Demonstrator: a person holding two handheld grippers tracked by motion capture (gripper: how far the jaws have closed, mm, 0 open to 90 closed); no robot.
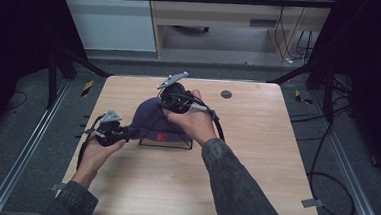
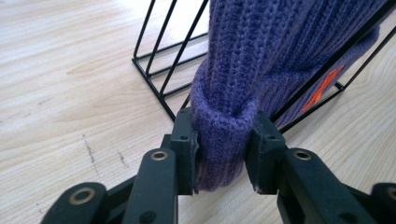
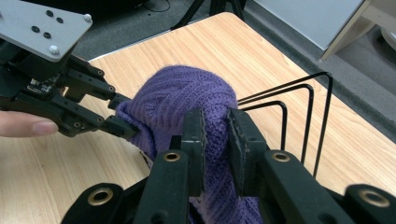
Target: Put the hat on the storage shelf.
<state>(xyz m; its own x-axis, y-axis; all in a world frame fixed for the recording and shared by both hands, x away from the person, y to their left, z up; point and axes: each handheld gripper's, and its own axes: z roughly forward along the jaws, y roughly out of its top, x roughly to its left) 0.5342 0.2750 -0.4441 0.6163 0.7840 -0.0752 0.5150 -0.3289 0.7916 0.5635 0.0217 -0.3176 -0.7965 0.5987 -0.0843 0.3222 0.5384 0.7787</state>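
The left gripper (image 2: 223, 154) is clamping its jaws on the rolled cuff of a purple knit beanie (image 2: 261, 60), while the right gripper (image 3: 215, 140) is pinching a fold of the same hat's crown between nearly closed jaws. The beanie (image 1: 153, 119) is sitting draped over a black wire rack (image 1: 166, 143) near the middle of the wooden table (image 1: 255, 156), its orange logo facing the person's side. In the high view the left gripper (image 1: 127, 132) is gripping the hat's left edge and the right gripper (image 1: 168, 102) is coming in over its top, a hand wrapped round each tool. The work appears to be seating or stretching the hat on the rack. Doing it well likely means keeping both clamps firm on thick knit, not loose threads, pulling evenly to both sides so the wires do not snag the ribbing, and steadying the light rack so it is not tipping or sliding across the table.
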